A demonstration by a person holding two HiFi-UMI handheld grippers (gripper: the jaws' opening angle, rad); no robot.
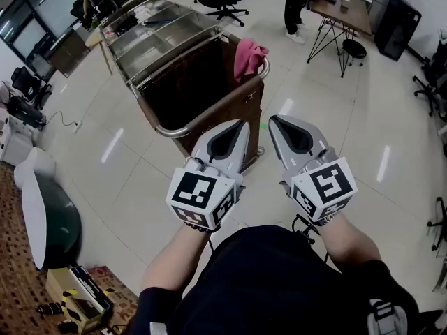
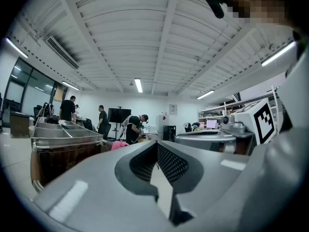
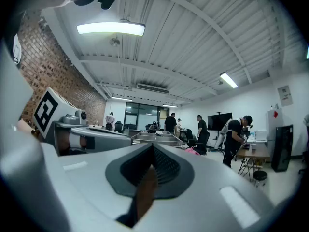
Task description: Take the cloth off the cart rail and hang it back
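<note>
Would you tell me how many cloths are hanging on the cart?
1. The pink cloth hangs over the rail at the cart's right corner in the head view. Others could be hidden on its far side.

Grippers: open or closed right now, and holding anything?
Left gripper: closed, holding nothing.
Right gripper: closed, holding nothing.

- Bright, even light falls from ceiling tube lamps (image 3: pixel 111 29).
- Lamp glare streaks the glossy floor (image 1: pixel 112 145).
- Both gripper views bend strongly, with dark rounded corners.
- Nearest surfaces blur; the far room is sharper.
</note>
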